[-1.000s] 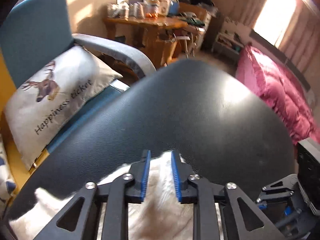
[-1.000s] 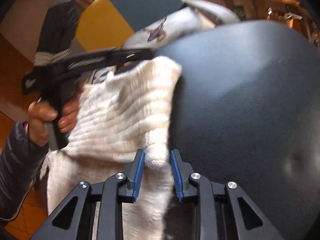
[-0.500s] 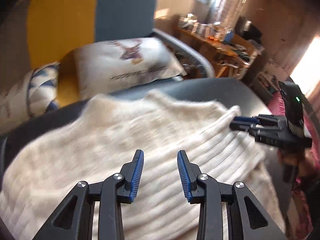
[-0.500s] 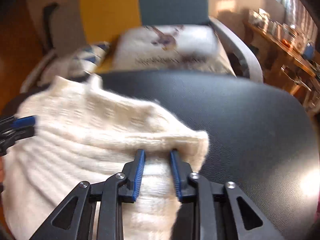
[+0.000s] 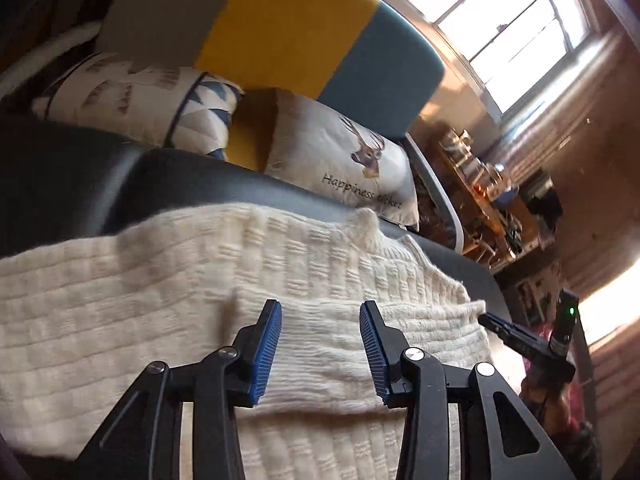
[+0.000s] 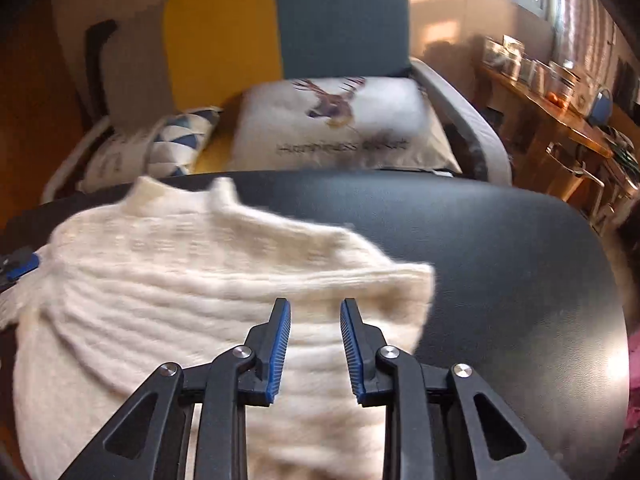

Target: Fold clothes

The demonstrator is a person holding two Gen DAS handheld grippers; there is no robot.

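Observation:
A cream knitted sweater (image 5: 160, 300) lies folded over on the round black table (image 5: 80, 168). My left gripper (image 5: 320, 312) hovers open above the folded ribbed layer, nothing between its blue pads. In the right wrist view the sweater (image 6: 180, 280) covers the table's (image 6: 500, 260) left half, and its folded corner points right. My right gripper (image 6: 315, 308) stands open just above that fold, with the knit lying flat under it. The left wrist view shows the right gripper (image 5: 516, 332) at the sweater's right corner, held by a hand (image 5: 544, 396).
Behind the table stands a yellow and teal armchair (image 6: 280, 32) with a deer pillow (image 6: 340, 128) and a blue-triangle pillow (image 6: 176, 140). A cluttered wooden table (image 6: 552, 92) stands at the right. The black tabletop's right half is bare.
My left gripper opened, let go of the sweater and pulled back over it. The sweater now lies folded across the table; my right gripper drew back from the folded edge.

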